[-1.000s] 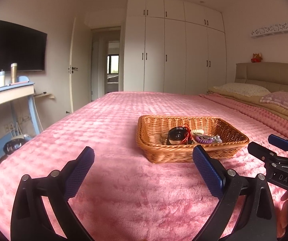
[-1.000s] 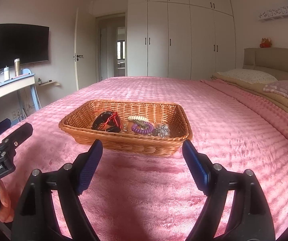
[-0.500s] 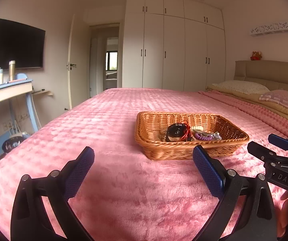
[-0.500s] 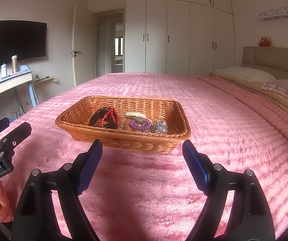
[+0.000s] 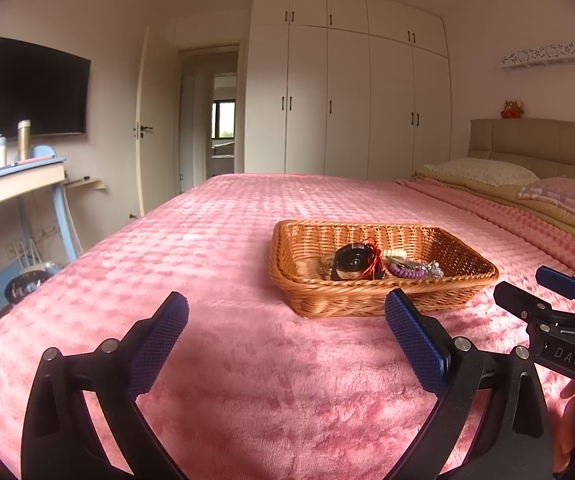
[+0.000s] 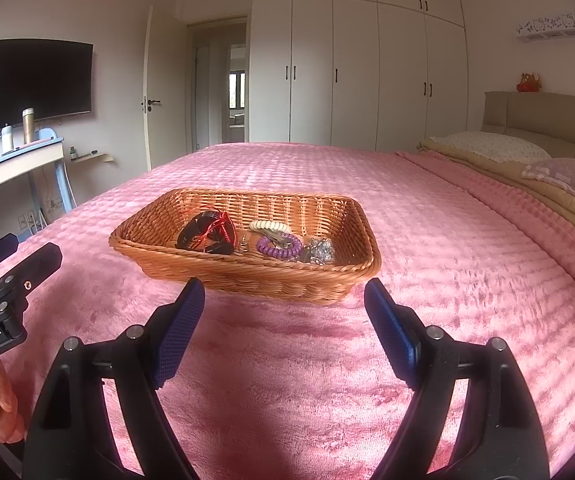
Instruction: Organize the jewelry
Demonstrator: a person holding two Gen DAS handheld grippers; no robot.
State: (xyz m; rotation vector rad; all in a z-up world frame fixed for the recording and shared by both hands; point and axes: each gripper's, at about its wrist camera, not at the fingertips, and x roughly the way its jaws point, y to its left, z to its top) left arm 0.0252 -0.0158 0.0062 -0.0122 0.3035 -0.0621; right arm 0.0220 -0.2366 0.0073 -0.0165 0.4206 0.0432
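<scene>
Jewelry (image 6: 275, 242) in basket (image 6: 247, 276), claws (image 6: 285, 300) apart.

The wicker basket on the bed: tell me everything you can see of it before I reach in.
The wicker basket is a shallow rectangular tray of woven orange-brown wicker with flared walls and a braided rim. It sits flat and upright on the pink bedspread, with no claw touching it. Inside lie a black round piece tied with red cord, a cream coil bracelet, a purple coil bracelet and a silvery clump, grouped along the middle of its floor. Its left end looks bare.
</scene>
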